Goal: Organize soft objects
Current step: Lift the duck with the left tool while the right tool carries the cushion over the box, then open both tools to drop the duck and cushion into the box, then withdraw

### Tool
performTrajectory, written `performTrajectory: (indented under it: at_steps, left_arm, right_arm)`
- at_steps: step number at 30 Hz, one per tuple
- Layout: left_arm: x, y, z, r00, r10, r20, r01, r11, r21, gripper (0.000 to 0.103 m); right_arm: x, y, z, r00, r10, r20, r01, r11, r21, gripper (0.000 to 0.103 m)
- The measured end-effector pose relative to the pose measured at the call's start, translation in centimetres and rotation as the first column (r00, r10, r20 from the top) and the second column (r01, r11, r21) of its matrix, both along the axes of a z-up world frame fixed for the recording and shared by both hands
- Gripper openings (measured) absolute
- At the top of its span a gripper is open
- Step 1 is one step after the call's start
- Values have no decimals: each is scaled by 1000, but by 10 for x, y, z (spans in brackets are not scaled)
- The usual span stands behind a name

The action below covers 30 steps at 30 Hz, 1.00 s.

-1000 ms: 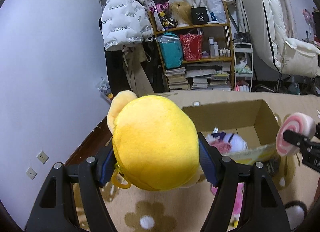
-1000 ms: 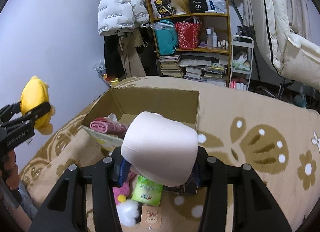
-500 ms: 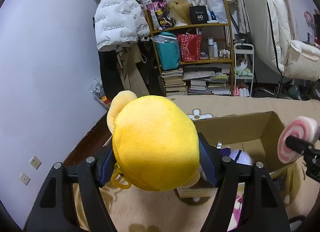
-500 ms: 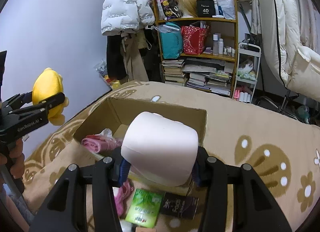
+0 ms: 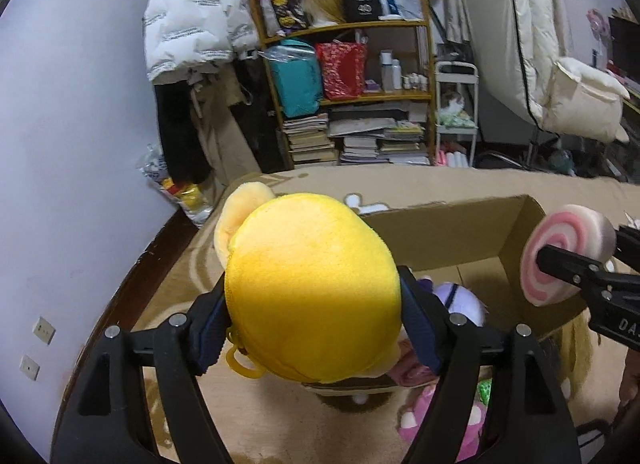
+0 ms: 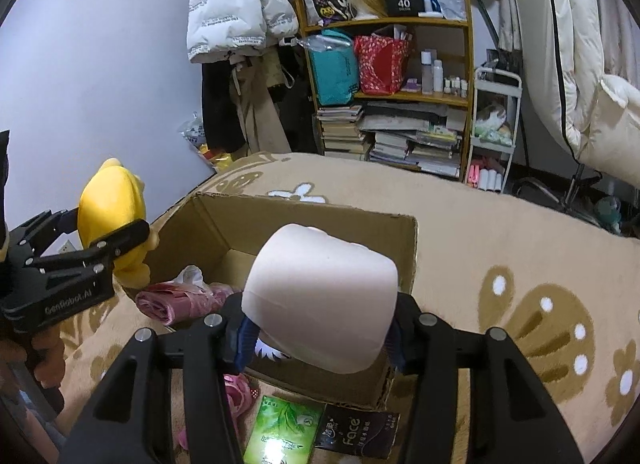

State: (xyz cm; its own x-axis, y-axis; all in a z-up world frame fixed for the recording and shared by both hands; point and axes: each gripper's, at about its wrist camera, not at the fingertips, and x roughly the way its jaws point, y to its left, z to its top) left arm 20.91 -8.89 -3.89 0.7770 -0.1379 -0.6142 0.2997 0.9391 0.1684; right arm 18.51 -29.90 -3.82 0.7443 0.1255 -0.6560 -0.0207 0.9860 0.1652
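Note:
My left gripper (image 5: 312, 308) has a round yellow plush toy (image 5: 312, 284) between its blue pads, near the left rim of an open cardboard box (image 5: 440, 232). Its jaws are opening, though the pads still touch the toy. My right gripper (image 6: 320, 328) grips a pale pink swirl roll cushion (image 6: 320, 300) over the box's (image 6: 304, 223) near edge. Those jaws are opening slightly too, pads still on the roll. From the right wrist, the left gripper (image 6: 108, 240) and yellow plush (image 6: 108, 203) show at far left. From the left wrist, the roll's (image 5: 568, 252) swirl face shows at right.
The box holds a pink bundle (image 6: 180, 300) and a purple-white plush (image 5: 460, 300). On the beige flowered blanket (image 6: 520, 244) in front lie a green tissue pack (image 6: 280, 428), a dark pack (image 6: 356, 432) and a pink plush (image 5: 440, 416). A crowded bookshelf (image 6: 400, 103) stands behind.
Both grippers have moved forward and a little down with their toys, so the box now lies closer under them. The yellow plush has come nearer the box's left rim.

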Motion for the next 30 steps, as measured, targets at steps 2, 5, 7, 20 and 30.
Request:
performTrajectory:
  at_steps: [2, 5, 7, 20, 30]
  left_arm:
    - [0, -5, -4, 1000, -15, -3, 15, 1000, 16, 77]
    - [0, -5, -8, 1000, -21, -23, 21, 1000, 9, 80]
    - [2, -4, -9, 999, -20, -29, 20, 1000, -1, 86]
    - [0, -3, -6, 1000, 0, -9, 0, 1000, -5, 103]
    - [-6, -1, -5, 1000, -9, -10, 9, 1000, -4, 103]
  right_arm:
    - [2, -1, -3, 1000, 1, -18, -1, 1000, 11, 56]
    - [6, -1, -7, 999, 8, -37, -8, 1000, 6, 58]
    - [6, -1, -8, 999, 11, -47, -11, 1000, 0, 59]
    - [-4, -12, 1, 999, -40, -31, 41, 998, 38, 92]
    - [-18, -20, 14, 999, -46, -27, 47, 998, 44, 94]
